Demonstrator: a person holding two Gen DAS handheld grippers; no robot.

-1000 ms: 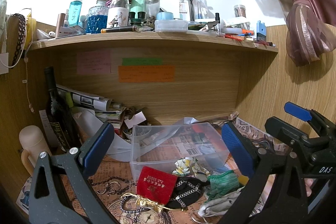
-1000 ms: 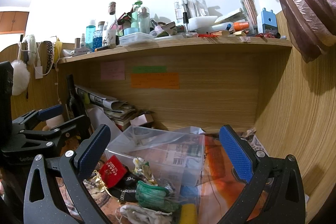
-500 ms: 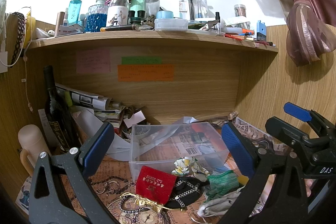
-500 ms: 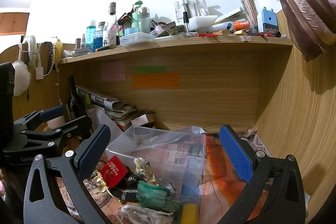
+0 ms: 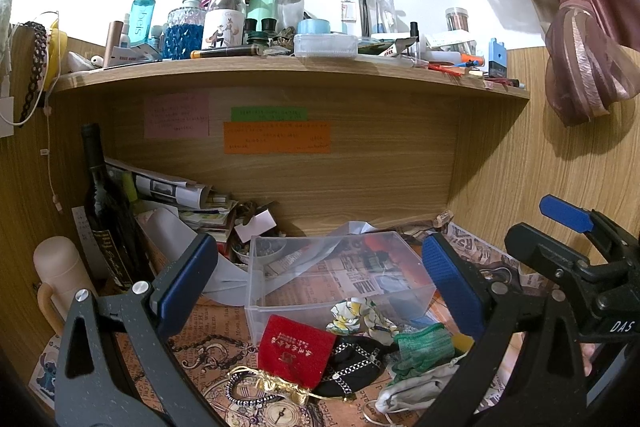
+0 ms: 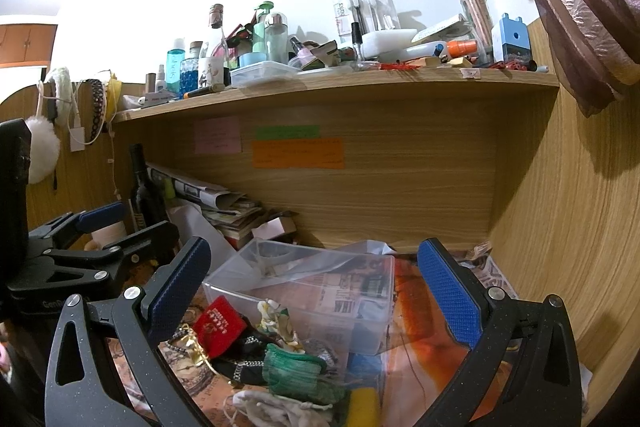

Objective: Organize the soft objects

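A pile of soft items lies on the desk in front of a clear plastic box (image 5: 340, 279): a red pouch (image 5: 295, 349), a floral cloth (image 5: 362, 315), a black chain-trimmed piece (image 5: 352, 363), a green knit piece (image 5: 424, 343) and a grey-white pouch (image 5: 412, 387). My left gripper (image 5: 320, 287) is open and empty above the pile. My right gripper (image 6: 314, 291) is open and empty; below it are the box (image 6: 304, 287), the red pouch (image 6: 218, 325) and the green piece (image 6: 294, 371). The right gripper also shows in the left wrist view (image 5: 568, 251).
A dark wine bottle (image 5: 106, 215), stacked papers (image 5: 180, 199) and a cream mug (image 5: 60, 275) stand at the back left. A crowded shelf (image 5: 288, 71) hangs overhead. Wooden walls close in left and right; a curtain (image 5: 580, 39) hangs at the right.
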